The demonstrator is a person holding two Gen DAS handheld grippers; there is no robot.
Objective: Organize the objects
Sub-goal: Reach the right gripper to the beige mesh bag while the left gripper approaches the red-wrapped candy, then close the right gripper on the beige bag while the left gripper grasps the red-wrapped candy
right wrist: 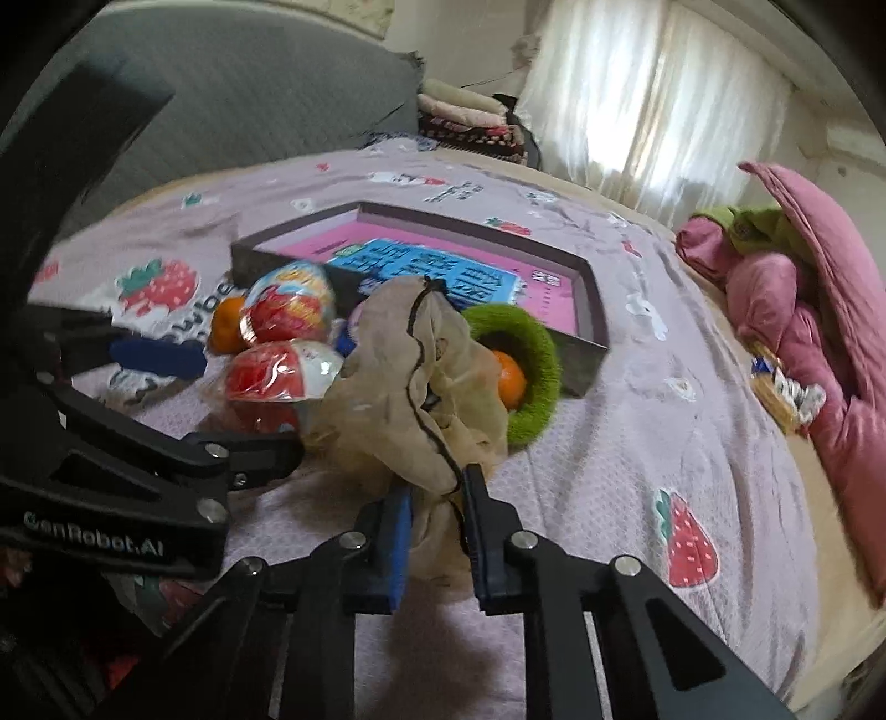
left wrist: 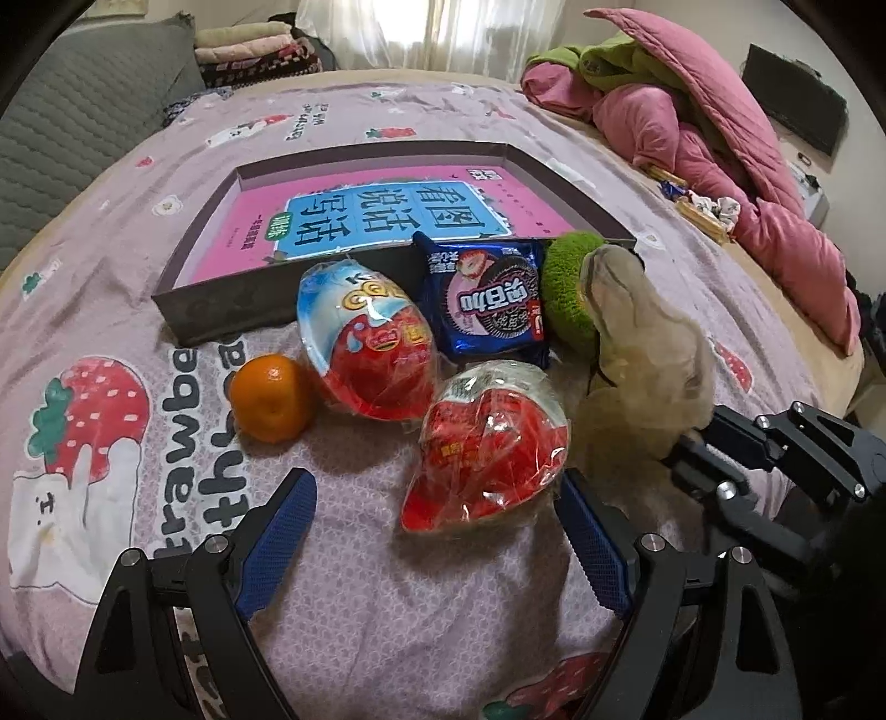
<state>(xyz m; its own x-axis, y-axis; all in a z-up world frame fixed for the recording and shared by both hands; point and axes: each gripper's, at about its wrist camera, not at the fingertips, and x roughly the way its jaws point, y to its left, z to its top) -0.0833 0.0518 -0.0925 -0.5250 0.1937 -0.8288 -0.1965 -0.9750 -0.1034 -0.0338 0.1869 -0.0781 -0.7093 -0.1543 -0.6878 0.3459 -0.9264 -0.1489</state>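
On the bed, in front of a shallow dark box (left wrist: 221, 310) with a pink book (left wrist: 387, 216) inside, lie a mandarin (left wrist: 271, 396), two red-and-white wrapped eggs (left wrist: 365, 343) (left wrist: 490, 443) and a blue cookie pack (left wrist: 484, 302). My left gripper (left wrist: 437, 531) is open just before the nearer egg. My right gripper (right wrist: 437, 487) is shut on a beige mesh bag (right wrist: 410, 376), held up beside a green fuzzy ring (right wrist: 531, 360) with a second mandarin (right wrist: 509, 376) in it. The bag (left wrist: 642, 332) and right gripper also show at right in the left wrist view.
Pink and green quilts (left wrist: 720, 138) are piled along the bed's right side, with snack wrappers (left wrist: 698, 210) beside them. A grey headboard cushion (left wrist: 83, 122) and folded blankets (left wrist: 255, 50) stand at the far left. The strawberry-print sheet (left wrist: 387, 609) covers the bed.
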